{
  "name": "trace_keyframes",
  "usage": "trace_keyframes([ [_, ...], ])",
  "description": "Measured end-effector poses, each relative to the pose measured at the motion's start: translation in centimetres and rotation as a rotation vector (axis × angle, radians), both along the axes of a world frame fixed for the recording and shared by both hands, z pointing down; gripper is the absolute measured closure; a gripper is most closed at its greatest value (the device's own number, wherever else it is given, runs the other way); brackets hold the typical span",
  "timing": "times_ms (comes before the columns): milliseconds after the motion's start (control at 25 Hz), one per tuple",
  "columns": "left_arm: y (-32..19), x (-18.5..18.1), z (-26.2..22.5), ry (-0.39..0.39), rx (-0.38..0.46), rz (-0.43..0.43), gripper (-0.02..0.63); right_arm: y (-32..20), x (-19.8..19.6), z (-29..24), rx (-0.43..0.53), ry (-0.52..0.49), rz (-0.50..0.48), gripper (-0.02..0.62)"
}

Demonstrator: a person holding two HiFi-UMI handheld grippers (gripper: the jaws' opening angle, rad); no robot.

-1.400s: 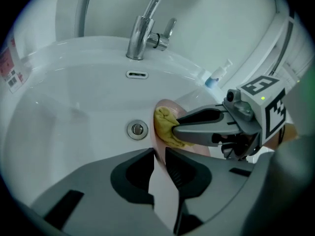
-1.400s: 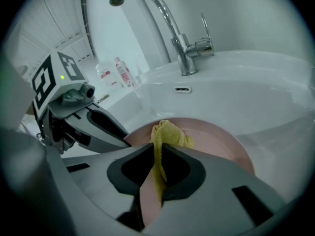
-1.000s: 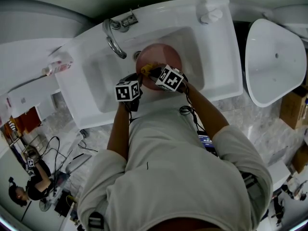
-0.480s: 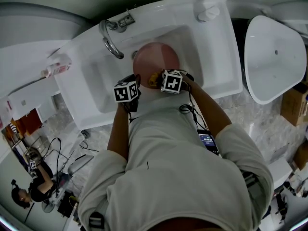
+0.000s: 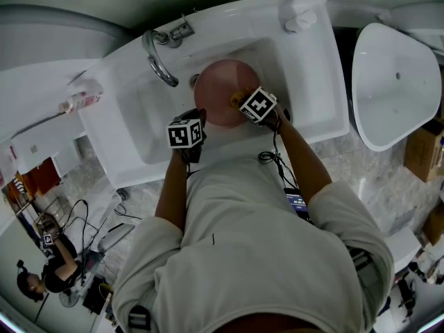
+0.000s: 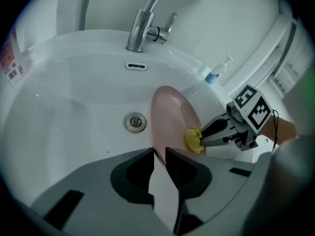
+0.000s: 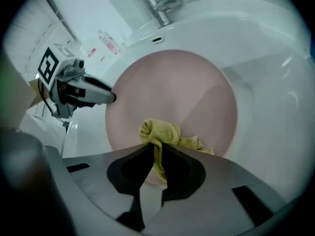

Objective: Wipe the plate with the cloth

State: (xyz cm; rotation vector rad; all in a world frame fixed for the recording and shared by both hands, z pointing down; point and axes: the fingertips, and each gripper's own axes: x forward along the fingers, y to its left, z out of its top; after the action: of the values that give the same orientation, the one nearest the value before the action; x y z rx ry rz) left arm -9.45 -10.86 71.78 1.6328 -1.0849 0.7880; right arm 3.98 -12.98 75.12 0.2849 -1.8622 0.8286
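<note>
I judge the wipe to be under way, not finished. My left gripper (image 6: 159,154) has its fingers pinched onto the near rim of the pink plate (image 7: 182,92), holding it tipped up on edge inside the white sink (image 5: 139,116). In the left gripper view the plate sits at centre, just right of the drain (image 6: 135,122) and below the faucet (image 6: 142,26).

My right gripper (image 7: 156,150) has its fingers closed on the yellow cloth (image 7: 160,132). A bunched wad sticks out past the tips and presses against the plate's face. In the right gripper view that contact falls at the lower centre of the frame, on the bottom part of the plate, close to its rim. In the head view the cloth shows only as a small yellow spot at the plate's right edge.

What I count as done: plate secured, cloth gripped, cloth on the surface. The plate looks smooth and evenly pink, with no marks I can make out, so I cannot say how much of it has been covered. As I read it, the broad upper part of the face is left to pass over. The back of the plate is not visible to me.
</note>
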Motion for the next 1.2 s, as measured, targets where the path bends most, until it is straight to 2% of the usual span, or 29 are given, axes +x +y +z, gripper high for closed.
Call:
trace_keyframes([
  [240,0.0,0.6,0.0,0.011,-0.004,0.015,0.520,-4.6,1.7,-0.4,0.064,-0.015,0.329,0.546],
  [360,0.1,0.8,0.1,0.011,-0.006,0.026,0.520,-7.1,2.2,-0.6,0.125,-0.020,0.432,0.546],
  [480,0.2,0.7,0.2,0.014,-0.013,0.026,0.517,-8.9,1.5,-0.6,0.139,-0.054,0.481,0.546],
  [720,0.3,0.8,0.1,0.009,-0.009,0.024,0.514,-9.9,-1.4,-1.4,0.199,-0.075,0.421,0.546],
  [840,0.2,0.7,0.1,0.009,-0.010,0.021,0.514,-9.4,-3.9,-2.2,0.210,-0.130,0.372,0.546],
  [1000,0.2,0.7,0.0,0.001,-0.013,0.019,0.514,-7.3,-6.9,-2.7,0.206,-0.208,0.255,0.546],
  [1200,0.4,0.3,0.3,-0.001,-0.028,0.014,0.518,-3.6,-8.8,-3.0,0.195,-0.236,0.073,0.546],
])
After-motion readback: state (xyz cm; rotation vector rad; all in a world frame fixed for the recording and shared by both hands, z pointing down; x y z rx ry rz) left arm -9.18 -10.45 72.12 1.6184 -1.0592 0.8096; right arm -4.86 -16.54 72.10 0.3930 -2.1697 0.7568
